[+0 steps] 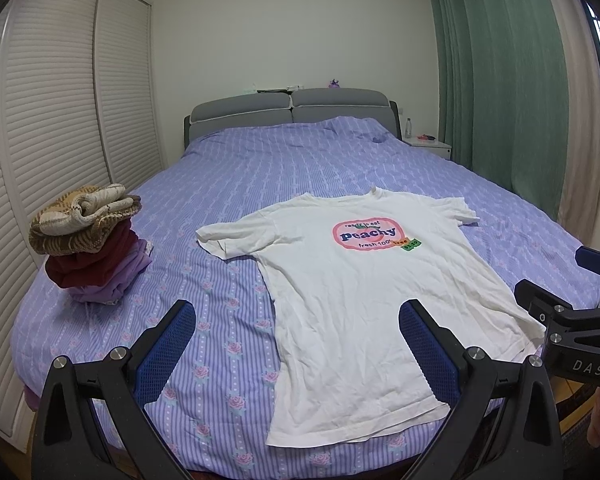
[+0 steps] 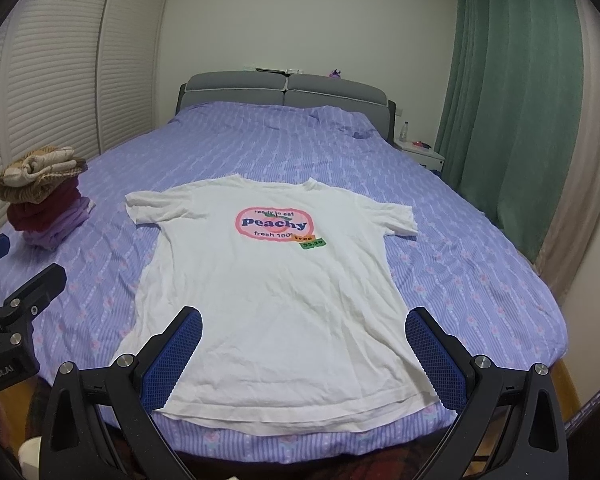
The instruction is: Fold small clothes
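White T-shirt (image 2: 268, 280) flat on bed (image 2: 480, 280), hem under both wide-open, empty tools: left (image 1: 298, 344), right (image 2: 304, 348).

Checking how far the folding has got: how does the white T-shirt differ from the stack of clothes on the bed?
The white T-shirt lies spread flat, sleeves out and print facing up; the stack of clothes is folded and piled up. The T-shirt is a single pale garment at the near edge of the bed, while the stack holds several brown, maroon and purple pieces off to the left. Both rest on the purple bedspread, untouched by either tool.
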`<move>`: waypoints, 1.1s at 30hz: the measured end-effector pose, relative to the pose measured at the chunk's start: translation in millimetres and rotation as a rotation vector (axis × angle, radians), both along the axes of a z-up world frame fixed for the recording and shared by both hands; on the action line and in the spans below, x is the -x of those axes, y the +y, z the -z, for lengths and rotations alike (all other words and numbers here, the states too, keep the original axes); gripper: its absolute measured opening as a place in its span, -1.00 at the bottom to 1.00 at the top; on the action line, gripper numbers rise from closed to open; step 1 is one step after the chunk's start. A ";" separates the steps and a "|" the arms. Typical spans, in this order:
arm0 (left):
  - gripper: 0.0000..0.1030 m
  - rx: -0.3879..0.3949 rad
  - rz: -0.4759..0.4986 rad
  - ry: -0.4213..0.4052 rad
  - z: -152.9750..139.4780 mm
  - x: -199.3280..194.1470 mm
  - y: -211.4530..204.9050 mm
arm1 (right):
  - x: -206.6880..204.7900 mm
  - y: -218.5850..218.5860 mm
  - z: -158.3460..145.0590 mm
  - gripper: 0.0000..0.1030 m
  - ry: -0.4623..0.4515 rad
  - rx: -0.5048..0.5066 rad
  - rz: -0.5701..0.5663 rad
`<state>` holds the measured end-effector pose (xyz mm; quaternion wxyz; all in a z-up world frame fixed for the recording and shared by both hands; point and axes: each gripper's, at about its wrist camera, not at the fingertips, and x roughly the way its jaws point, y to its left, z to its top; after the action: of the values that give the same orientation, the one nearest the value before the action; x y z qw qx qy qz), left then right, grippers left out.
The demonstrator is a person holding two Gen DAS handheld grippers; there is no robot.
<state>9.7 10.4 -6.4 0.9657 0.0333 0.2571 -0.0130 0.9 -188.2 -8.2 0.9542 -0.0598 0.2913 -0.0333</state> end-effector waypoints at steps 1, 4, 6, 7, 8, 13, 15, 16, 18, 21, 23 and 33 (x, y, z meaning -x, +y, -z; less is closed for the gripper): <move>1.00 -0.003 -0.001 0.000 0.4 -0.6 -0.5 | -0.2 -0.2 0.4 1.00 0.001 0.000 0.001; 1.00 -0.006 -0.001 0.000 2.0 -0.4 -1.8 | -1.1 -0.5 2.0 1.00 0.005 -0.002 0.004; 1.00 -0.007 -0.002 0.002 2.5 -0.5 -1.9 | -1.9 -0.9 3.2 1.00 0.009 -0.002 0.005; 1.00 -0.007 -0.001 0.004 2.9 -0.5 -1.9 | -1.7 -1.1 3.9 1.00 0.010 -0.002 0.005; 1.00 -0.008 -0.002 0.006 3.7 -1.0 -2.2 | -2.1 -1.2 4.5 1.00 0.012 -0.002 0.005; 1.00 -0.008 -0.005 0.019 7.9 -4.1 -2.0 | -6.4 -2.0 8.6 1.00 0.025 -0.001 0.004; 1.00 -0.011 -0.010 0.024 10.2 -7.4 -1.1 | -8.7 -1.4 10.9 1.00 0.033 -0.001 0.005; 1.00 -0.012 -0.015 0.026 12.1 -9.3 0.3 | -10.2 -1.1 12.2 1.00 0.037 0.000 0.006; 1.00 -0.012 -0.022 0.029 14.7 -15.6 3.7 | -14.9 0.9 14.7 1.00 0.036 0.002 0.001; 1.00 -0.029 -0.043 0.024 16.6 -31.3 11.0 | -29.7 7.4 16.1 1.00 0.021 -0.001 -0.014; 1.00 -0.037 -0.068 0.010 16.3 -43.6 18.5 | -46.8 15.6 16.7 1.00 0.006 0.002 -0.032; 0.95 -0.067 -0.113 -0.032 19.7 -127.0 71.1 | -153.4 66.9 34.1 1.00 0.031 0.026 -0.109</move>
<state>136.7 81.6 -26.1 0.9672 0.0513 0.2436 0.0507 154.3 -121.2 -42.3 0.9491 -0.0885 0.3019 0.0158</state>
